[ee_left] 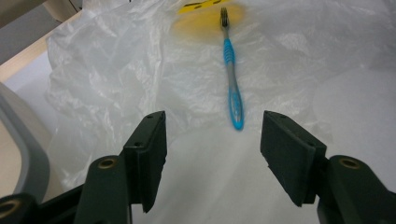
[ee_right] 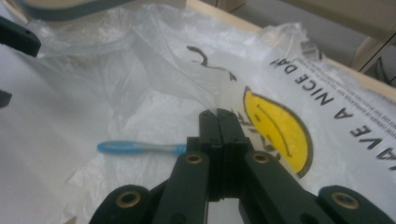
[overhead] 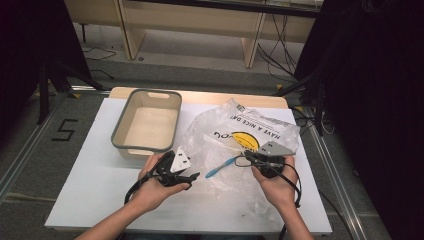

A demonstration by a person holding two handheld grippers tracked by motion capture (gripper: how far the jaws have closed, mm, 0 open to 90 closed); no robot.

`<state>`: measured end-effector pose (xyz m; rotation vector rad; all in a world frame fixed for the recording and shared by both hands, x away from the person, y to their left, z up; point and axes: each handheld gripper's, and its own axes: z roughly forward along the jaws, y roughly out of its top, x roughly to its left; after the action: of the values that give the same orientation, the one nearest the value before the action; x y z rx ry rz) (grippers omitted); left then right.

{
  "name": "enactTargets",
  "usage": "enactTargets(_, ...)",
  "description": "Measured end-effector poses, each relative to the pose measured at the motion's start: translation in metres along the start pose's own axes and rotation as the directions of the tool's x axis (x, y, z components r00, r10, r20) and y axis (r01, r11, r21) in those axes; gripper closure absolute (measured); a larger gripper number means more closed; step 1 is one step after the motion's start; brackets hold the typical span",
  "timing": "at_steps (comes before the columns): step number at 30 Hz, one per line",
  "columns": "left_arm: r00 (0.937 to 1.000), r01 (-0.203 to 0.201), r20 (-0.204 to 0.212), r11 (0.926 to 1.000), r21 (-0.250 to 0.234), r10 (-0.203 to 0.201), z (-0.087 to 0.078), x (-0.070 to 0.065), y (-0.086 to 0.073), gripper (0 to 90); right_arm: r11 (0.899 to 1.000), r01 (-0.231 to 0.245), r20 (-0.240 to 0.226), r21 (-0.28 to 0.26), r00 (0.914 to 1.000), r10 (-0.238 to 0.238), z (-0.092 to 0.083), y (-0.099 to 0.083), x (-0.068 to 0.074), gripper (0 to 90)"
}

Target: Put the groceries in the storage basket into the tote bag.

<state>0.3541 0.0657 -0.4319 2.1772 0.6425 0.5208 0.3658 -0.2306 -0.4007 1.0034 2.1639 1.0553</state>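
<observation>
1. Your right gripper (overhead: 250,158) has its jaws pressed together on a fold of the thin, crinkled clear plastic bag (overhead: 220,131) printed with a yellow smiley face; in the right gripper view (ee_right: 218,113) the film rises in a taut ridge straight from the fingertips, so I judge the bag's mouth is being lifted open.
2. Your left gripper (overhead: 192,175) has its jaws spread with nothing between them; in the left gripper view (ee_left: 212,135) the gap is aimed along the table at the blue and grey plastic toothbrush (ee_left: 231,74).
3. The toothbrush (overhead: 221,166) lies flat among the bag's folds between your two hands, handle end toward the left gripper and bristle end near the smiley print; whether it rests on top of the film or under a layer I cannot tell.
4. The grey-rimmed cream plastic bin (overhead: 119,131) stands at the back left of the white table top (overhead: 95,180), just beside the bag, with nothing visible inside.
5. Done, as I read it: the bag is gripped and raised; left to do: close on the toothbrush handle and move it, since it is not yet touched.
</observation>
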Motion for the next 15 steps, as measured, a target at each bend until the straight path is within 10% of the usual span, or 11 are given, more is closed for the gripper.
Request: enactTargets(15, 0.9981, 0.014, -0.061, 0.9992, 0.038, -0.011, -0.001, 0.011, -0.015, 42.4, 0.988, 0.032, -0.122, 0.148, 0.9924, -0.014, 0.008, -0.037, 0.006, 90.0)
